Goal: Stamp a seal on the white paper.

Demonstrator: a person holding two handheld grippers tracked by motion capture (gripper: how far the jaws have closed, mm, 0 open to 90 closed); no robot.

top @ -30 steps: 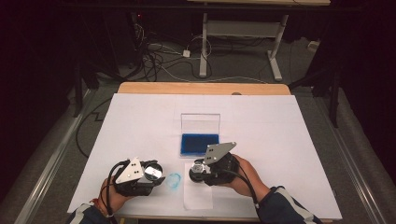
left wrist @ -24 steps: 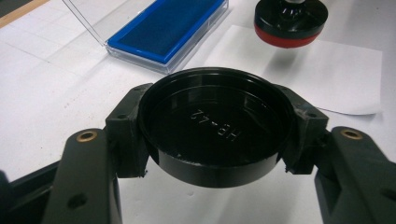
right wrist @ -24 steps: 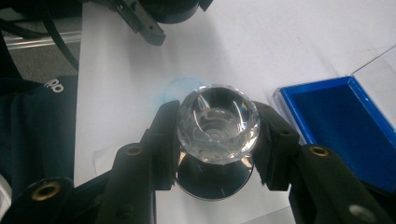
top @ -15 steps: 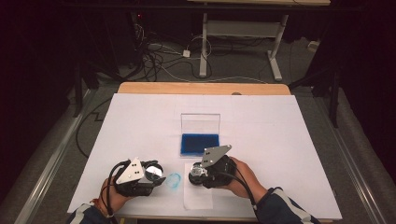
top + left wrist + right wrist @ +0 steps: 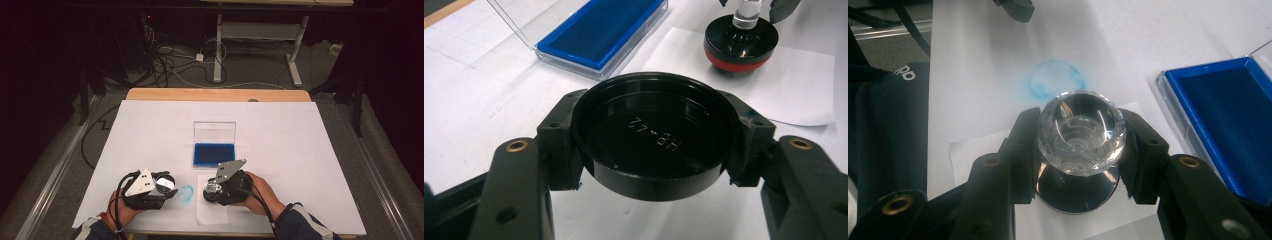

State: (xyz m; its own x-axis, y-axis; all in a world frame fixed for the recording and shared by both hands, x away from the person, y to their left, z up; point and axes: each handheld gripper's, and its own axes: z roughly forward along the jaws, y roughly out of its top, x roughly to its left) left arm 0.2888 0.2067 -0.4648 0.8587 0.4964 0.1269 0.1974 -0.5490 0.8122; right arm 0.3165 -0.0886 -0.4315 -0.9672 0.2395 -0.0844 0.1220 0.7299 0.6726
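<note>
My left gripper is shut on a round black cap, held with its hollow side up near the table's front edge. To its right, my right gripper is shut on the clear crystal knob of a stamp whose black and red base stands on a small white sheet. A smudged blue ring marks the paper between the two grippers. Just beyond them lies an open blue ink pad with its clear lid standing up behind it.
A large white sheet covers the wooden table. Dark sleeves come in from the front edge. Cables and a desk frame lie on the floor beyond the table.
My right gripper has shifted a little left and toward the front edge with the stamp, bringing it over the small sheet. The left gripper has barely moved.
</note>
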